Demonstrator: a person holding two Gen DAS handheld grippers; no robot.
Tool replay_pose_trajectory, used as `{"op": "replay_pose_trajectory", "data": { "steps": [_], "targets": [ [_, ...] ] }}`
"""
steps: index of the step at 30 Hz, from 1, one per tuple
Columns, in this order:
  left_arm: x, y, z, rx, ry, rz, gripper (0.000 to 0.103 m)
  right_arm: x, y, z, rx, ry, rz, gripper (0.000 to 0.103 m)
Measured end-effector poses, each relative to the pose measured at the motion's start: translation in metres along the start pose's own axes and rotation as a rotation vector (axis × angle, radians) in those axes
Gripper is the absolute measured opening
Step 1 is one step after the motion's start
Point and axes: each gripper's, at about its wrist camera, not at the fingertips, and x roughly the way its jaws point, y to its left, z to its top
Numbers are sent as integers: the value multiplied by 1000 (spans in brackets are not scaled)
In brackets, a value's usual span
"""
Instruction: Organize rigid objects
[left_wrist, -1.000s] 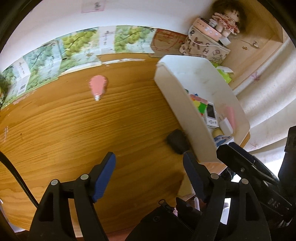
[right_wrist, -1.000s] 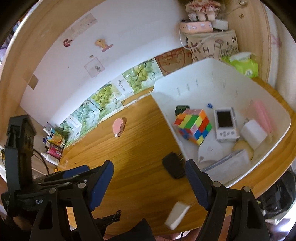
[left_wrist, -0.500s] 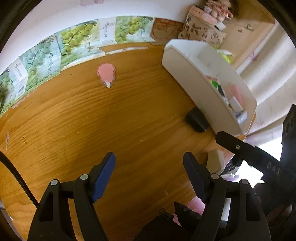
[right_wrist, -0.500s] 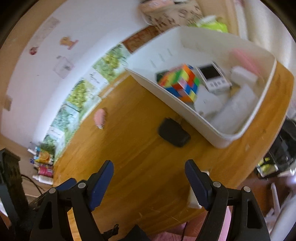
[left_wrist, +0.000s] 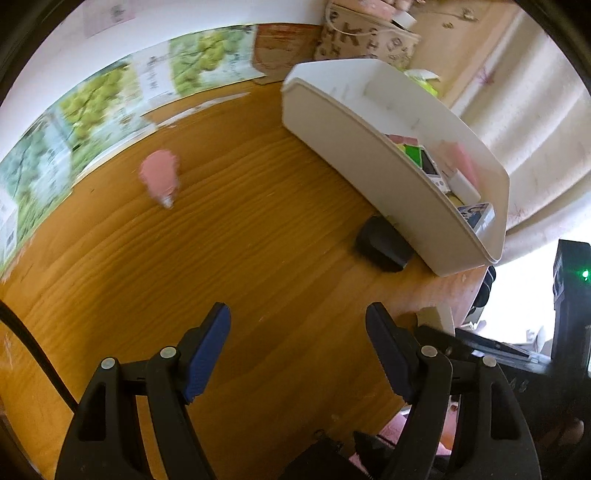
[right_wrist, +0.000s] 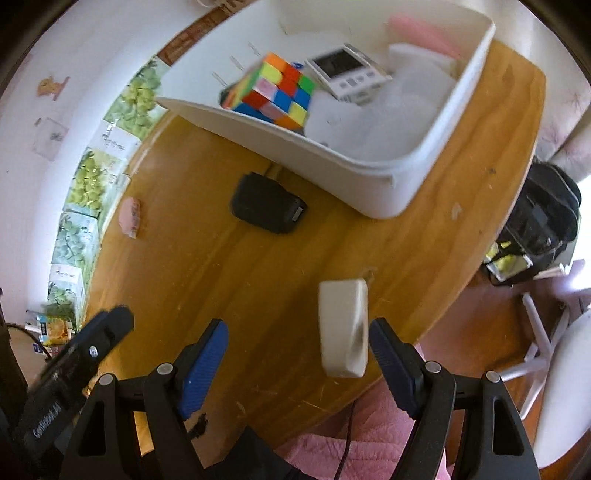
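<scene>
Over wooden table (right_wrist: 461, 192), near its front edge: right gripper (right_wrist: 297, 343) pointed steeply down, jaws closing but pads not yet on anything; white rectangular block (right_wrist: 343, 328) lay on table between them, just inside right blue pad (right_wrist: 388, 354), apart from left pad. Further back, black charger-like box (right_wrist: 266, 205) lay flat on table, just beside near wall of white bin (right_wrist: 332, 158), touching or not could not be told. Inside bin: colourful puzzle cube (right_wrist: 275, 92) at left, white handheld device with screen (right_wrist: 347, 72) beside it, pink item (right_wrist: 417, 31) and white blurred items toward right end. Pink oval object (right_wrist: 130, 218) lay alone on table well apart from bin, near grape-print cartons (right_wrist: 85, 184) lined along wall. Left gripper (left_wrist: 297, 350) held above bare wood, jaws apart, nothing between. From left wrist view: same bin (left_wrist: 369, 147) at upper right, black box (left_wrist: 384, 245) at its foot, pink object (left_wrist: 160, 177) blurred at mid-left, white block (left_wrist: 434, 317) partly hidden behind right-hand finger and other gripper's body. Pink quilted fabric (right_wrist: 354, 450) visible below table edge; white chair (right_wrist: 565, 369) at right.
</scene>
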Motion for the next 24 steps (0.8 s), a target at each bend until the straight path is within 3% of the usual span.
{"op": "replay_pose_trajectory", "data": {
  "steps": [6,9,11,13,24],
  "targets": [
    [14,-16,10,57,30,-29,78,12,-8,3,45,55,-39,66],
    [21,-23,13,78,45,-44,78,16,-10,3,33,80,-53,52],
    [26,-28,17,84,51,-56,78,19,-8,2,19,92,-62,38],
    [32,-35,21,100,54,-59,78,18,-10,2,6,96,-54,32],
    [64,-71,31,176,105,-40,79,14,-25,1,-23,102,40,27]
  ]
}}
